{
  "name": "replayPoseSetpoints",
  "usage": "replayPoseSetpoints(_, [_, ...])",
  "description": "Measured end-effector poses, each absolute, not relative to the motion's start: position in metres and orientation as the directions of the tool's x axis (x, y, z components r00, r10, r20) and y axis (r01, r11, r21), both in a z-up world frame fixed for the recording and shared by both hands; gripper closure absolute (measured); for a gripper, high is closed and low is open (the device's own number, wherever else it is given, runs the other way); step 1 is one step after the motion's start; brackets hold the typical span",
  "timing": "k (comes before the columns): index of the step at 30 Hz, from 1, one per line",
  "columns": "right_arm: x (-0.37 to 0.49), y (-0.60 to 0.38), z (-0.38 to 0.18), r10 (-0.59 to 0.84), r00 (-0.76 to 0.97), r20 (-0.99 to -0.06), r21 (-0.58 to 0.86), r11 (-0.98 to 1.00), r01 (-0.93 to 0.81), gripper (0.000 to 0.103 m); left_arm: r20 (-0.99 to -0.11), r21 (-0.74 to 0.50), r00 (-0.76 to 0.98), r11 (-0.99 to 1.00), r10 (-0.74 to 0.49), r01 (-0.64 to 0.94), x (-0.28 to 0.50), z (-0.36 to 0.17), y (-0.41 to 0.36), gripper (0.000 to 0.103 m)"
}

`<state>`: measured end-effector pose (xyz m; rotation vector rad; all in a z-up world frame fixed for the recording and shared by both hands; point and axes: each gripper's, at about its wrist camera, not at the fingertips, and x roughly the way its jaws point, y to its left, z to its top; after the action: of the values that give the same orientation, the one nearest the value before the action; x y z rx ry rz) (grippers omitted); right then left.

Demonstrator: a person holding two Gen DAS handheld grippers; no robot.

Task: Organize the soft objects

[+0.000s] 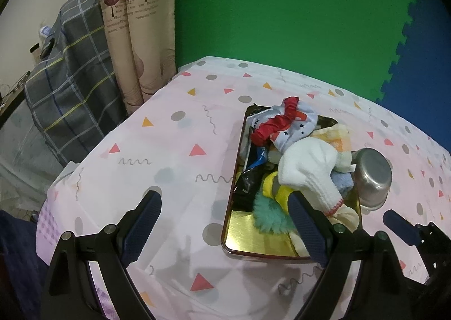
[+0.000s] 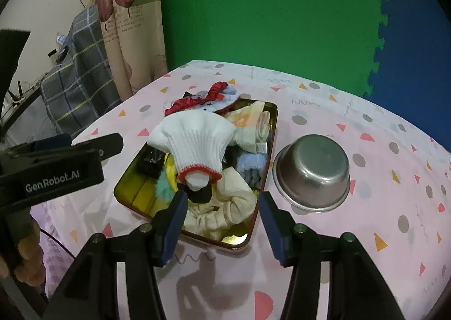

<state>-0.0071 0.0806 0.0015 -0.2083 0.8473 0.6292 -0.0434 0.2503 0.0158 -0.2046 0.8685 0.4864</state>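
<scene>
A gold metal tray [image 1: 253, 244] [image 2: 126, 187] holds a heap of soft items. A white knit glove with a red cuff [image 1: 307, 170] [image 2: 194, 142] lies on top. A red scrunchie [image 1: 274, 124] [image 2: 197, 98] rests on a pale blue cloth at the far end. A teal fluffy piece [image 1: 267, 214], a cream cloth [image 2: 225, 207] and a blue sock [image 2: 251, 165] also lie in it. My left gripper [image 1: 225, 218] is open and empty above the tray's near left corner. My right gripper [image 2: 222, 217] is open and empty above the tray's near end.
A steel bowl [image 1: 372, 176] [image 2: 314, 173] stands upside down just right of the tray. The table carries a pink patterned cloth [image 1: 169, 150] [image 2: 366, 235]. A plaid-covered object [image 1: 70, 94] and a curtain stand beyond the left table edge. Green and blue foam mats back the scene.
</scene>
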Motion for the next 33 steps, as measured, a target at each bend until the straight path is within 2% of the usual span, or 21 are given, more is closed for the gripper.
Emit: replayPoseSetpoints(33, [-0.004, 0.078, -0.008, 0.44, 0.448, -0.778, 0.11, 0.798, -0.593, 0.049, -0.795, 0.025, 0.528, 0.886, 0.298, -0.462, -0.037, 0.004, 0.242, 0.014])
